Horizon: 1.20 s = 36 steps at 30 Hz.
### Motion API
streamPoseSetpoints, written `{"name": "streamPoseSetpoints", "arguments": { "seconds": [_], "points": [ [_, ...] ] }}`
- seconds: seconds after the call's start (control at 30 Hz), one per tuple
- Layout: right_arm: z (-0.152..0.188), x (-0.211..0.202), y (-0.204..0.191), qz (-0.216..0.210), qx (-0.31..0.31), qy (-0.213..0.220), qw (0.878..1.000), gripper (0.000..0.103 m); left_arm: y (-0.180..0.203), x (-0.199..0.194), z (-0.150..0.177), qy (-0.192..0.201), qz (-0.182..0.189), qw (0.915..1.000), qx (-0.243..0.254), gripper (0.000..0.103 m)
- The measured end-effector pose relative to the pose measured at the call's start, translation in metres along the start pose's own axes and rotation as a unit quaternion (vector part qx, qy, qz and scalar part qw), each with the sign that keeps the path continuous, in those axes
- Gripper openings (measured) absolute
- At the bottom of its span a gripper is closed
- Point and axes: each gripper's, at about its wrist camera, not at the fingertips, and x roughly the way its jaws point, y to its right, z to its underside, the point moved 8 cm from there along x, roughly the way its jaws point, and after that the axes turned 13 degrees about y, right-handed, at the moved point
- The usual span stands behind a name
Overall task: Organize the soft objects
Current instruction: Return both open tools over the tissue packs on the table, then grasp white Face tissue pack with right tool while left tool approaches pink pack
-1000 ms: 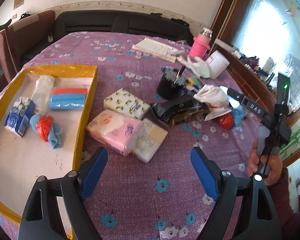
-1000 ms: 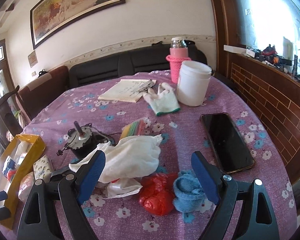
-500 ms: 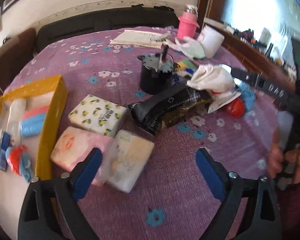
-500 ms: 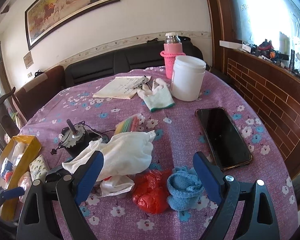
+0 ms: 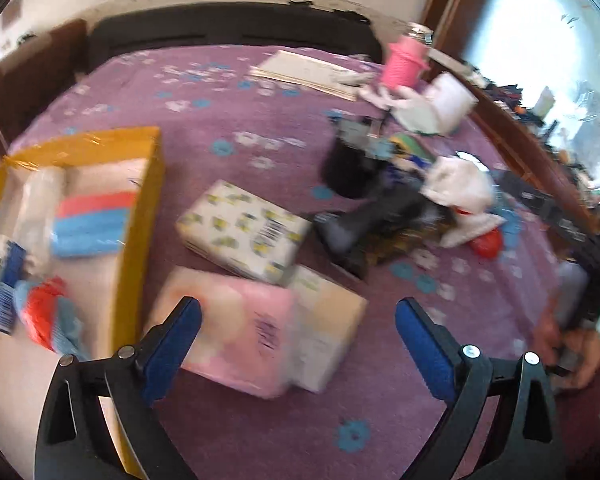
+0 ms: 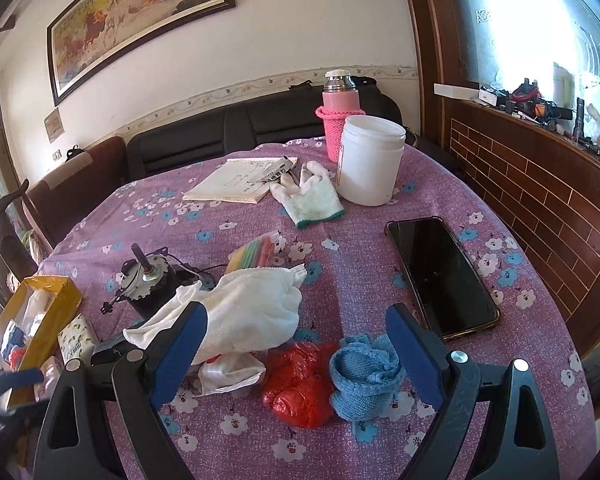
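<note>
The left gripper (image 5: 296,330) is wide, with nothing in it. It hangs just over the pink pack (image 5: 224,332), which lies on the bench (image 5: 260,152) beside the yellow box (image 5: 140,200). A cream pack (image 5: 326,332) touches the pink one, and a white pack (image 5: 242,230) lies just behind them. Some soft things are already in the box.

The right gripper (image 6: 296,350) is wide too, and holds nothing. Below it lie a blue cloth (image 6: 364,376), a red bag (image 6: 300,384) and a white towel (image 6: 244,312).

What could go wrong? The left view is blurry, so the aim may be off. The three packs sit very close, so the gripper might catch two at once, or push one away. A soft pack can squash and slip out. On the right, the phone (image 6: 440,276) is near the blue cloth and could get bumped.
</note>
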Motion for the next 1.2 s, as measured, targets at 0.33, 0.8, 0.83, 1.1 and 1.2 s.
{"name": "streamPoseSetpoints", "arguments": {
  "seconds": [0.33,0.8,0.83,1.1,1.2],
  "points": [
    [0.005,0.004,-0.002,-0.003,0.002,-0.013,1.000,0.093,-0.016,0.023,-0.002,-0.024,-0.034,0.9990,0.018,0.098],
    [0.011,0.009,0.000,0.007,0.001,-0.022,1.000,0.093,0.036,-0.023,0.013,-0.040,0.107,0.9890,0.094,0.099],
    [0.010,0.009,0.001,0.008,0.001,-0.021,1.000,0.093,0.039,-0.016,0.017,-0.045,0.102,0.9879,0.108,0.099],
    [0.011,0.009,-0.001,0.003,0.002,-0.023,1.000,0.093,0.040,0.000,0.047,-0.070,0.057,0.9877,0.128,0.083],
    [0.014,0.011,-0.002,0.002,0.004,-0.031,1.000,0.093,0.034,-0.021,0.052,-0.051,0.063,0.9922,0.095,0.080]
  ]
}}
